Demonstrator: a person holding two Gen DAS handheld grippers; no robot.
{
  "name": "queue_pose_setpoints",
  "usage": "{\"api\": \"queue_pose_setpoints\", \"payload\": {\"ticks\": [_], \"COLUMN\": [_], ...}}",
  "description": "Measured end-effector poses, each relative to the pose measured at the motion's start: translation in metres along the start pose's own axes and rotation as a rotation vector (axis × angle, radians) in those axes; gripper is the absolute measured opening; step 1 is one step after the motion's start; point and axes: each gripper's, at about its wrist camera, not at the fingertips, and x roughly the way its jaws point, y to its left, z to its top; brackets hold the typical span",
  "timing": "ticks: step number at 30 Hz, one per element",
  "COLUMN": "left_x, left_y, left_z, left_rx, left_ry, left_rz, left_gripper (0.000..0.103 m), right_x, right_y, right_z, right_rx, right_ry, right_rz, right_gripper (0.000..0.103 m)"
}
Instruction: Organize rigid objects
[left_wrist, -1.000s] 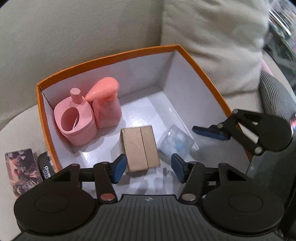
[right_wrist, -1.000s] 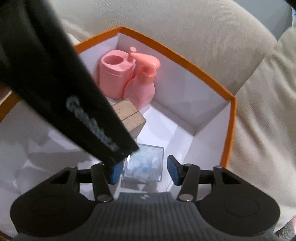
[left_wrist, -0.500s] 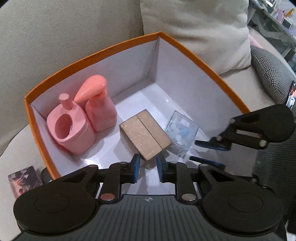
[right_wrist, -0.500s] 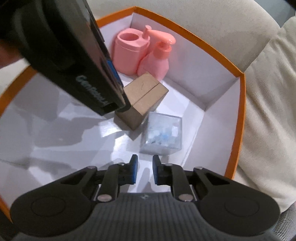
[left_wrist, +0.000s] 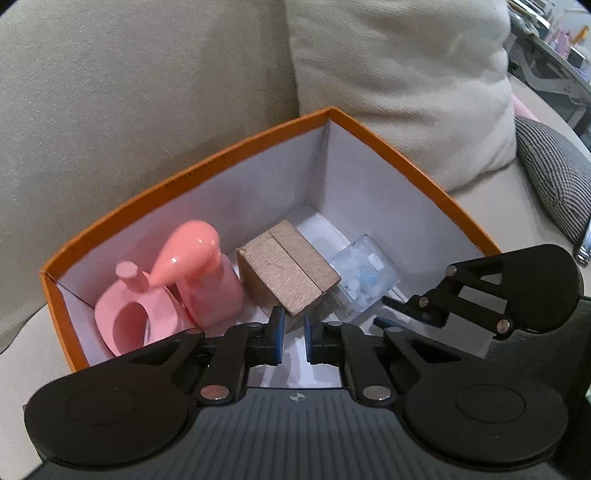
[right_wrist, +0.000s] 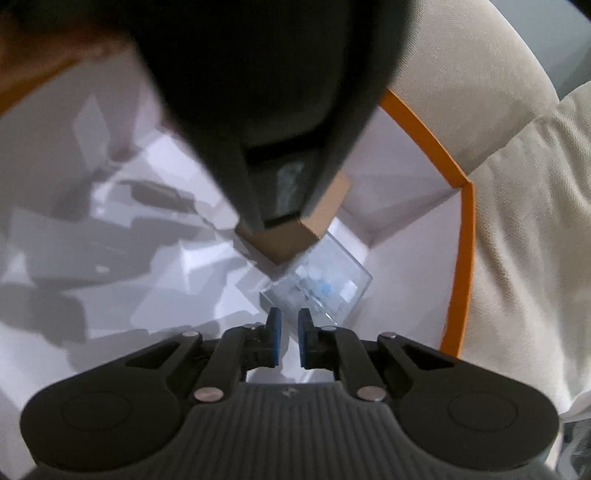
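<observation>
Nearest, the left gripper (left_wrist: 293, 334) sits at the near edge of the orange box (left_wrist: 221, 151), its blue pads drawn close with only a narrow slit between them and nothing held. Its tips lie just short of the near corner of the wooden block (left_wrist: 286, 271). The right gripper (right_wrist: 289, 339) is likewise narrowed to a slim gap and grips nothing; in the left wrist view it appears at the right (left_wrist: 384, 314), low over the box floor beside the clear plastic cube (left_wrist: 364, 275).

Inside the box, the wooden block stands turned on the diagonal, a seam running across its top face. The clear plastic cube, holding white and blue pieces, lies just to the right of the block; whether the two touch cannot be determined. Left of the block stands the pink pump bottle (left_wrist: 201, 275), with the pink cup (left_wrist: 138, 323) close against it in the left corner.

Beyond the box are the beige sofa back (left_wrist: 129, 92) and a cream cushion (left_wrist: 406, 81). A checked cushion (left_wrist: 554, 177) lies at the far right.

In the right wrist view, a dark blurred body fills the upper frame, covering most of the wooden block.
</observation>
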Motion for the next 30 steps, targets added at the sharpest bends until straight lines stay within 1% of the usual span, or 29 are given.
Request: {"api": "queue_pose_setpoints", "payload": {"ticks": [4,6,8,9,10,12,15,16,18,19,20,22,23,26,30], "left_x": [-0.002,-0.004,-0.008,-0.011,-0.015,-0.023,-0.031,-0.034,-0.039,-0.042,-0.045,-0.049,-0.052,-0.060,-0.070], "left_y": [0.006,0.011,0.014,0.014,0.015,0.016,0.018,0.017,0.017,0.017,0.018,0.020,0.020,0.026,0.032], "left_z": [0.000,-0.001,-0.002,-0.003,-0.004,-0.006,-0.010,-0.012,-0.015,-0.017,-0.018,-0.022,-0.023,-0.027,-0.031], "left_rx": [-0.037,-0.053,-0.057,-0.052,-0.047,-0.045,-0.058,-0.065,-0.079,-0.087,-0.095,-0.114,-0.120,-0.140,-0.174], "left_ry": [-0.017,-0.009,-0.005,-0.007,-0.009,-0.014,-0.024,-0.026,-0.035,-0.042,-0.045,-0.051,-0.055,-0.067,-0.096], "left_rz": [0.012,-0.005,-0.019,-0.020,-0.019,-0.019,-0.029,-0.028,-0.022,-0.020,-0.020,-0.026,-0.028,-0.023,-0.021], "left_gripper": [0.011,0.011,0.012,0.012,0.012,0.012,0.012,0.012,0.012,0.012,0.012,0.012,0.012,0.012,0.012], "right_x": [0.003,0.011,0.008,0.006,0.006,-0.005,-0.008,-0.013,-0.013,-0.012,-0.002,0.007,0.011,0.017,0.025], "right_y": [0.002,-0.002,-0.001,-0.001,-0.004,-0.014,-0.041,-0.047,-0.059,-0.061,-0.062,-0.062,-0.062,-0.066,-0.072], "right_z": [0.002,0.003,0.002,0.001,-0.002,-0.006,-0.007,-0.006,-0.003,0.001,0.007,0.015,0.019,0.030,0.040], "right_rx": [-0.023,-0.036,-0.054,-0.056,-0.048,0.018,0.175,0.227,0.309,0.328,0.321,0.285,0.274,0.262,0.278], "right_ry": [-0.002,-0.015,-0.022,-0.026,-0.026,-0.015,0.015,0.022,0.042,0.056,0.065,0.082,0.088,0.100,0.082], "right_rz": [-0.036,-0.051,-0.065,-0.058,-0.037,0.039,0.180,0.222,0.288,0.300,0.295,0.265,0.264,0.278,0.288], "right_gripper": [0.008,0.008,0.008,0.008,0.008,0.009,0.009,0.007,0.007,0.007,0.008,0.008,0.008,0.007,0.007]}}
